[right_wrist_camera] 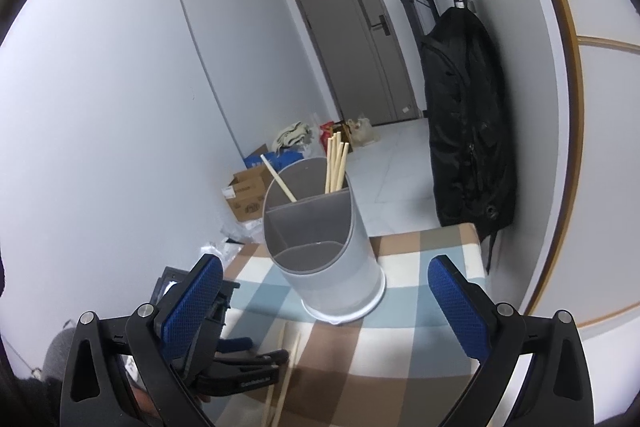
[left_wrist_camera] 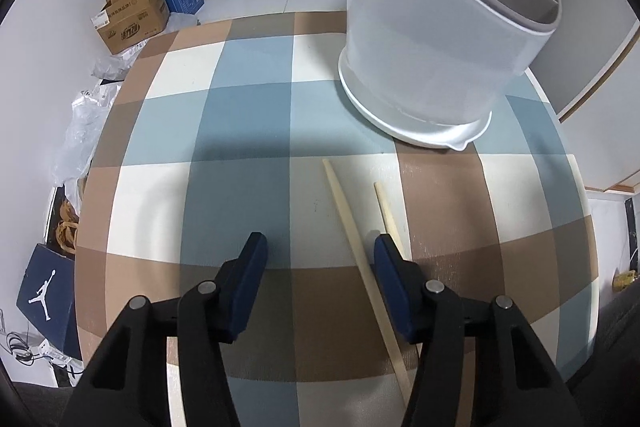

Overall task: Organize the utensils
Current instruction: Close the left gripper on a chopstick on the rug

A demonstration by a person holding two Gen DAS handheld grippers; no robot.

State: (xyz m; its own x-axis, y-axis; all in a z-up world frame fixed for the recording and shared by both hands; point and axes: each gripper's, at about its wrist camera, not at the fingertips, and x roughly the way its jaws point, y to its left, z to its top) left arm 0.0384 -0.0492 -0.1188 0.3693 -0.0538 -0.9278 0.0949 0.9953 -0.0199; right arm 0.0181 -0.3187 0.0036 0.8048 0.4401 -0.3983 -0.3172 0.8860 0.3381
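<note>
A grey divided utensil holder [right_wrist_camera: 324, 247] stands on a checked tablecloth [left_wrist_camera: 248, 115], with several chopsticks [right_wrist_camera: 335, 163] upright in its rear compartment. In front of the holder lie two loose chopsticks [left_wrist_camera: 360, 255]. The left gripper [left_wrist_camera: 320, 255] hangs over them, fingers apart, gripping nothing. The right gripper [right_wrist_camera: 324, 291] stands wide open and empty before the holder.

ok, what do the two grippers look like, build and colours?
Both alike: the left gripper and the right gripper have black plastic linkage arms with round silver pivot pins, each ending in a blue finger pad; the right's pads show a fine diamond texture. No cables visible.
</note>
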